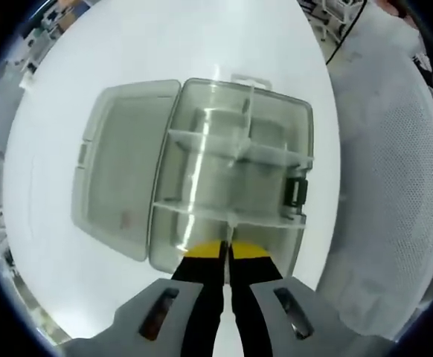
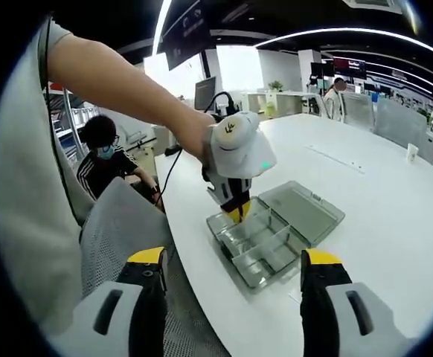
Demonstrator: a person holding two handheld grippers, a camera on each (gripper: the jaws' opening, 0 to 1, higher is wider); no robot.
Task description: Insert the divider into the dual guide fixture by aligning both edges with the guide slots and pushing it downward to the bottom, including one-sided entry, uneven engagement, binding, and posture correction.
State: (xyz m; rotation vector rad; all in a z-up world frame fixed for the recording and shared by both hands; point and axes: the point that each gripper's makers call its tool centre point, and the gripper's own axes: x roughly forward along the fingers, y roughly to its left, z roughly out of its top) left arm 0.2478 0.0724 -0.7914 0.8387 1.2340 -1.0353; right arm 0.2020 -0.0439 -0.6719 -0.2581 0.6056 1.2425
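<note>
The big white round-edged table point(image 2: 395, 193) carries everything here, and the clear plastic compartment box point(image 1: 231, 178) sits close to its near edge, beside a grey mesh chair back point(image 2: 120, 223), likely so the person can reach straight down into it. The box's hinged transparent lid point(image 1: 116, 178) is thrown fully open and lies flat on the table next to the tray, which leaves the guide slots in the tray walls free from above. Long and short clear partitions already cross the tray. The left gripper point(image 2: 236, 208), gripped by the person's hand point(image 2: 201, 137), stands nearly vertical over the tray's edge nearest the chair; in the left gripper view its yellow-tipped black jaws are drawn close together, clenched on a thin clear plastic divider point(image 1: 226, 234) whose top edge shows as a pale sliver between them, right at the tray's near wall. Held upright like that, the divider can slide down both slots at once; I'd judge it is only just entering, and whether both edges have caught I cannot tell. The right gripper point(image 2: 235, 279) hangs back well clear of the box, jaws spread wide and empty, ready to steady things if the piece binds.
</note>
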